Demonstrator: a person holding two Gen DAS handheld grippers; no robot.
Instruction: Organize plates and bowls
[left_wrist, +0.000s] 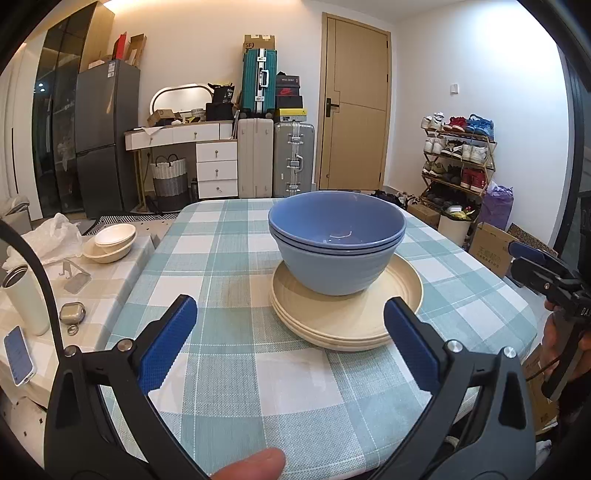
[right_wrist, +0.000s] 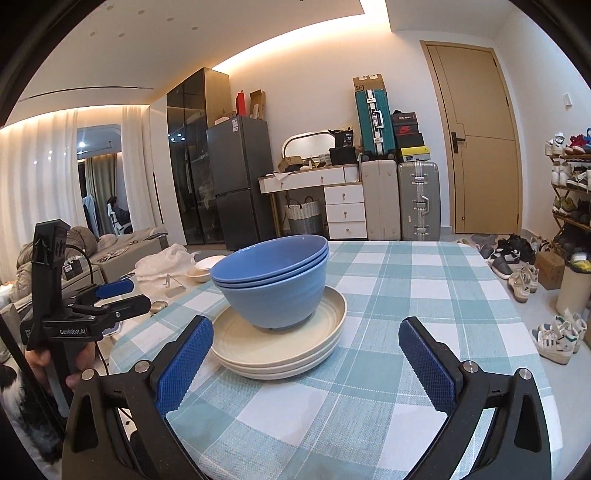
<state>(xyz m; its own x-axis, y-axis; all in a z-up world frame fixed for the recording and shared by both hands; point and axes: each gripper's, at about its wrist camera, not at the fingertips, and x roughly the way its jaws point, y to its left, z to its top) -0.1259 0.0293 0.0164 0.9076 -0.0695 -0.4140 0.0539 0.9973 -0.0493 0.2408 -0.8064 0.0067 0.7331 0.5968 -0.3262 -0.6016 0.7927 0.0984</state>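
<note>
Your left tongs (left_wrist: 290, 334) are spread wide and hold nothing, and so are your right tongs (right_wrist: 306, 354). Both hang over the near part of the checked tabletop (left_wrist: 229, 258), apart from the crockery. The nested blue bowls (left_wrist: 337, 242), 3 by the rims as far as you can tell, sit on the stack of cream plates (left_wrist: 347, 310) near the middle of the tabletop, so by the look of it the sorting is largely done.

The bowls are not centred: they sit toward the far left of the top plate, and in the right wrist view the bowls lean a little. If you nudge a plate rim with a pad, or push in from 1 side only, the bowls could slide or rock off. Pinching only the top bowl's rim may lift it crooked and drag the ones beneath.

On the low side table at the left, 2 cream bowls (left_wrist: 110, 240) lie nested, well apart from the main pile; reaching across for them could catch the blue bowls with the other tongs
</note>
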